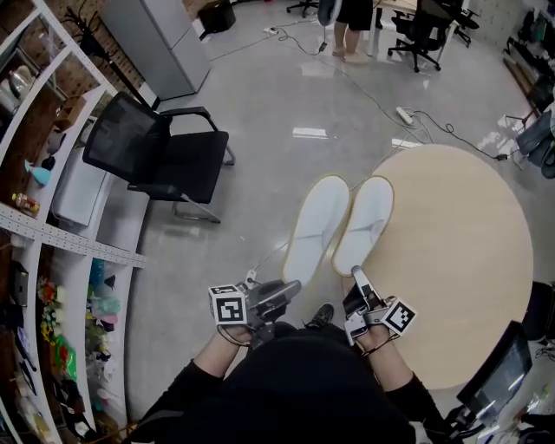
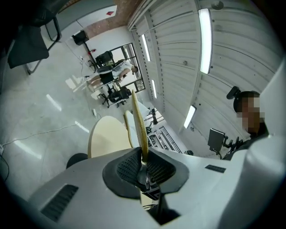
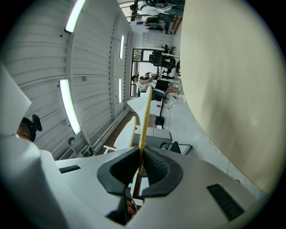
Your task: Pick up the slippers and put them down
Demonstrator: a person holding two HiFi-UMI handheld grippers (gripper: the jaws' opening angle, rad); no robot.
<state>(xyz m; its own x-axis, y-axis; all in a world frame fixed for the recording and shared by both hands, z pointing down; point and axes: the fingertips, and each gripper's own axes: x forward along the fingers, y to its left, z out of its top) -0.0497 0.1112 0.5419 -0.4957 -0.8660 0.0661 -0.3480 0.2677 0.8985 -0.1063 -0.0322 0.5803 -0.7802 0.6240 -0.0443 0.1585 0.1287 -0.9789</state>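
Two flat white slippers hang side by side in the air, soles toward the head camera. My left gripper is shut on the heel edge of the left slipper; my right gripper is shut on the heel of the right slipper, which overlaps the edge of the round beige table. In the left gripper view the left slipper shows edge-on as a thin yellowish sole pinched at the left gripper. In the right gripper view the right slipper stands edge-on in the right gripper.
A black visitor chair stands on the grey floor at the left, beside white shelves full of small items. A power strip and cables lie on the floor beyond the table. A monitor sits at the lower right. A person stands far off.
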